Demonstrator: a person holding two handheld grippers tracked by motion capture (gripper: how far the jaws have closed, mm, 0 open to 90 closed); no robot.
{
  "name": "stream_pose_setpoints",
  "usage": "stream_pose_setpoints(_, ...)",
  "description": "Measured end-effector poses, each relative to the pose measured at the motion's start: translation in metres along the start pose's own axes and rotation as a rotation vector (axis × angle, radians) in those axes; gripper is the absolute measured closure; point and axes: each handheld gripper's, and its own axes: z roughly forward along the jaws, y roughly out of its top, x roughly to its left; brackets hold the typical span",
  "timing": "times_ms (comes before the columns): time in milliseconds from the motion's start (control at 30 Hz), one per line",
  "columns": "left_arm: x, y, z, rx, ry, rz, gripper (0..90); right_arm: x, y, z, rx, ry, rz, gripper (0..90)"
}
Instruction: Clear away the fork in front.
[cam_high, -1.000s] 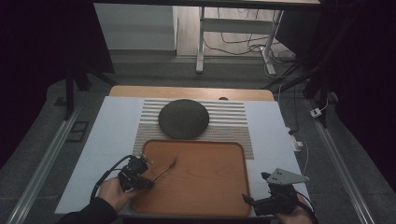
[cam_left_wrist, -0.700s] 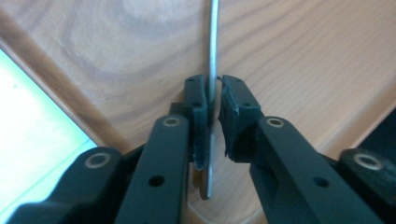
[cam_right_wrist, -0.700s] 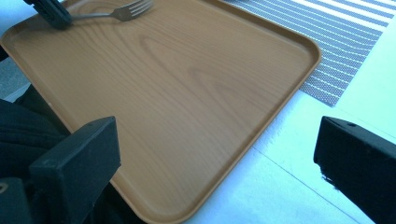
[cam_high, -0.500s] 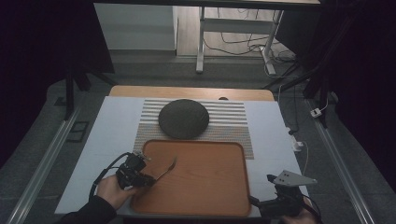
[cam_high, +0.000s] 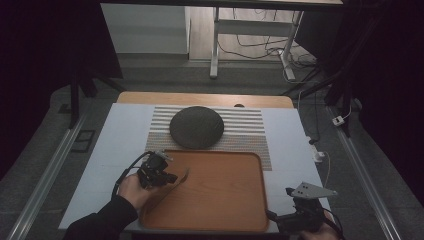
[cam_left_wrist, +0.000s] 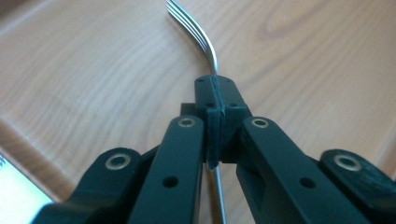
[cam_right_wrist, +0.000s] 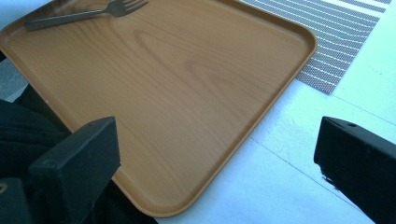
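The fork, clenched between the left gripper jaws, has swung nearer the tray, probably about to land; the right gripper has drawn back, jaws released.

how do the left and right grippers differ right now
The left gripper is shut on the fork over the tray; the right gripper is open and holds nothing. The left is above the tray's left edge; the right is off its near right corner. Both have black jaws.

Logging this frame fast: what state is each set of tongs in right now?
Left tongs: shut on the fork, over the wooden tray.
Right tongs: open, holding nothing, at the tray's near right corner.
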Motion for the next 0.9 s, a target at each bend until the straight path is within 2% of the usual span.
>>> stream_pose_setpoints(167, 0.009, 0.006, 0.005, -0.025, -0.033, -0.033, 88.3, 0.002, 0.000, 0.001, 0.010, -0.004, -0.005, 0.3)
stream_pose_setpoints(467, 0.014, 0.019, 0.022, -0.001, -0.008, -0.037, 88.3, 0.002, 0.001, 0.003, 0.026, -0.003, -0.013, 0.3)
stream_pose_setpoints(567, 0.011, 0.021, 0.024, 0.003, -0.005, -0.023, 88.4, 0.002, 0.001, 0.003, 0.031, -0.005, -0.015, 0.3)
stream_pose_setpoints(700, 0.003, 0.023, 0.025, 0.003, -0.021, 0.009, 88.3, 0.002, 0.001, 0.003, 0.039, -0.006, -0.020, 0.4)
stream_pose_setpoints(800, -0.004, 0.024, 0.028, 0.003, -0.052, 0.031, 88.3, 0.003, 0.001, 0.004, 0.038, -0.004, -0.020, 0.4)
stream_pose_setpoints(900, -0.009, 0.026, 0.026, -0.008, -0.049, 0.055, 88.3, 0.003, 0.001, 0.004, 0.039, -0.005, -0.019, 0.4)
